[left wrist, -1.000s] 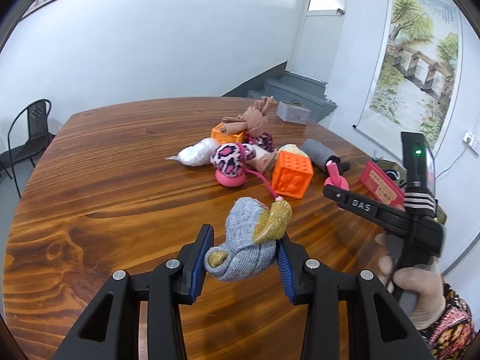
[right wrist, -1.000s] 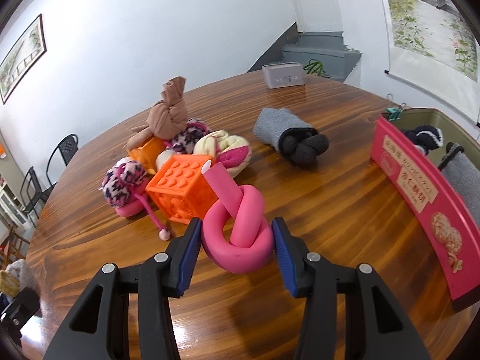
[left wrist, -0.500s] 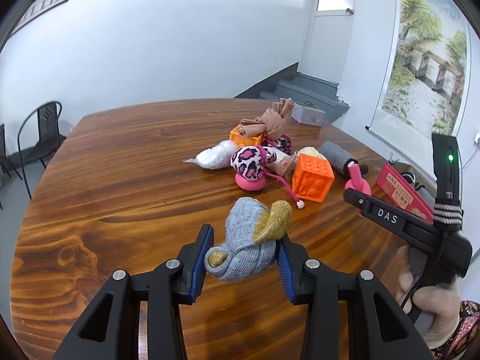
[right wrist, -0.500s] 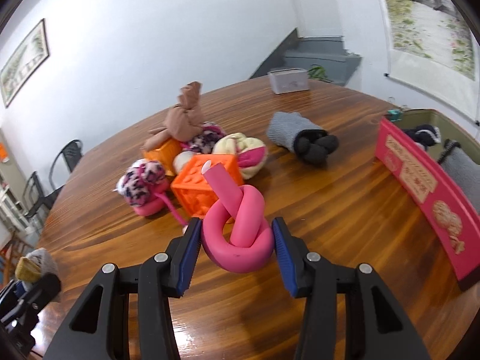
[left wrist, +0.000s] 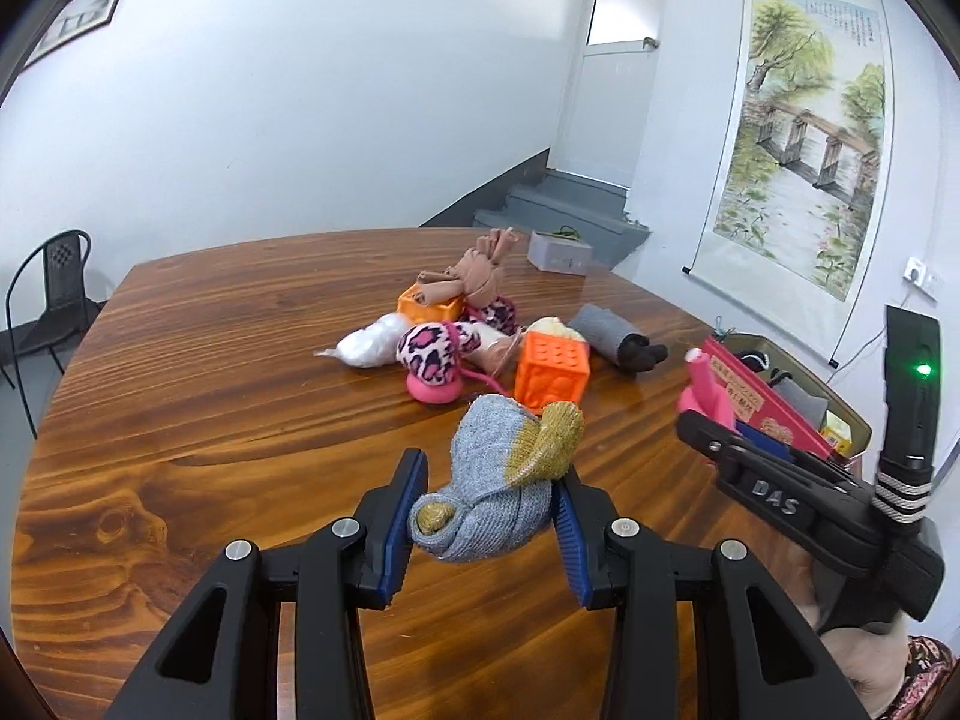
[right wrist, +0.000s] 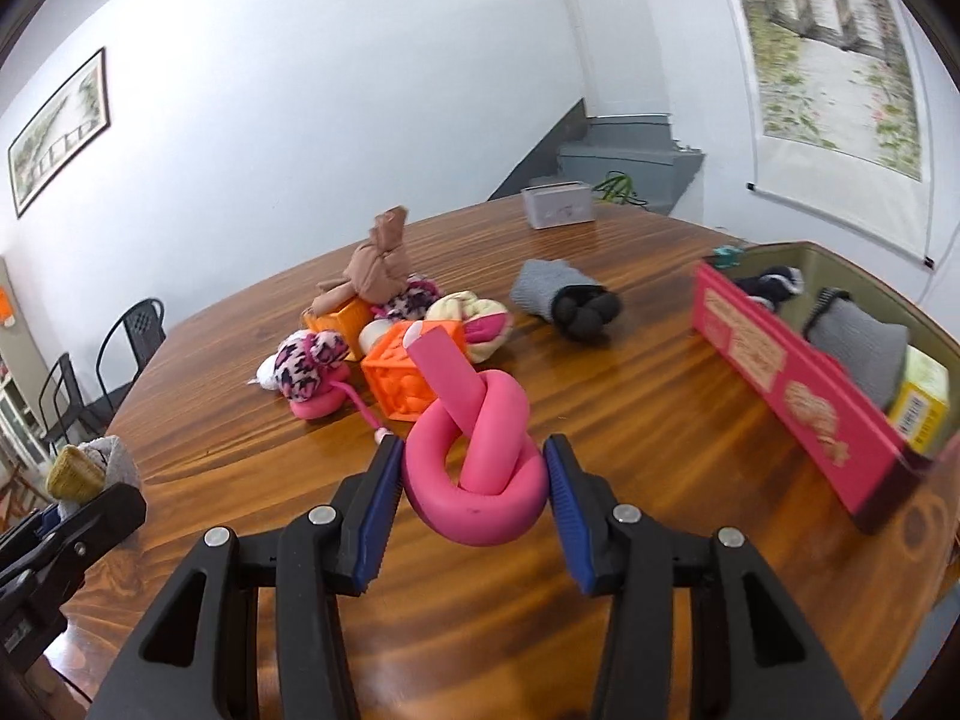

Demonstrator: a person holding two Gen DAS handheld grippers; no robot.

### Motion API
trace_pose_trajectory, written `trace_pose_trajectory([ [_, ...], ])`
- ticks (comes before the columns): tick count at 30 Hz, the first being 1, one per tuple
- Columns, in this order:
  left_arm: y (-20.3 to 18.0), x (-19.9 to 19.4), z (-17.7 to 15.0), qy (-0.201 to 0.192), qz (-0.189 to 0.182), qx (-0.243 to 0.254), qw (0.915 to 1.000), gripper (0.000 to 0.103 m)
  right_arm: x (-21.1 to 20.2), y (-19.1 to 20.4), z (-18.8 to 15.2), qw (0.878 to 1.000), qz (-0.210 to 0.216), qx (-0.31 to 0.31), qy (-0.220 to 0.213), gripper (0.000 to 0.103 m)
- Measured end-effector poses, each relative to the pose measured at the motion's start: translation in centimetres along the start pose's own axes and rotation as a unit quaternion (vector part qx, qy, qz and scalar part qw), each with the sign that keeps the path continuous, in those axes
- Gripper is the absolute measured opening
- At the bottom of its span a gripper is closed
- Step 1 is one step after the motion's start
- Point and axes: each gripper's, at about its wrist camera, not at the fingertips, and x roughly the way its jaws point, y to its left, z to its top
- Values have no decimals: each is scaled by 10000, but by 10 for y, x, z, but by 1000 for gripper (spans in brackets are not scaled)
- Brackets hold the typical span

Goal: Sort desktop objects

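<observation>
My left gripper (left wrist: 489, 513) is shut on a grey and mustard rolled sock (left wrist: 501, 483), held above the wooden table (left wrist: 240, 396). My right gripper (right wrist: 471, 495) is shut on a pink knotted foam tube (right wrist: 474, 450), also held above the table. The right gripper also shows in the left wrist view (left wrist: 750, 468), at the right. A pile lies mid-table: orange cube (left wrist: 552, 369), leopard-print sock on a pink base (left wrist: 432, 357), brown knotted stocking (left wrist: 474, 279), white bundle (left wrist: 366, 345), cream and pink sock (right wrist: 474, 315), grey and black sock (right wrist: 564, 294).
An olive bin (right wrist: 864, 276) with a pink box (right wrist: 792, 396) leaning at its front stands at the table's right edge; it holds socks and a yellow box. A small grey box (right wrist: 555, 205) sits at the far edge. Chairs (left wrist: 54, 294) stand left.
Both grippers have lifted and pulled back from the pile with their loads. The right gripper has swung toward the bin, which shows more fully.
</observation>
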Motion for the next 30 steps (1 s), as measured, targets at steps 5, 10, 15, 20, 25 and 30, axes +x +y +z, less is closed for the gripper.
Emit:
trace_pose_trajectory([
  [5,-13,-9,5,-145,-37,-83,9999,42,-22,-22,8,9996,-185,-89,-205,51],
  [10,-41,-2,10,-130,-124,-15,9998,42,-36,-65,17,9985,-386,84,-369,52],
  [15,-78,17,16,-9,-380,111,9992,42,-52,-122,22,9958,-635,415,-515,52],
  [20,-133,53,28,241,-792,392,9958,42,-70,-188,31,9905,-993,675,-675,52],
  [25,-183,87,44,446,-1160,575,9906,42,-74,-234,49,9888,-1088,730,-711,52],
  [30,-229,125,62,711,-1564,646,9830,42,-59,-252,64,9913,-1027,667,-478,52],
])
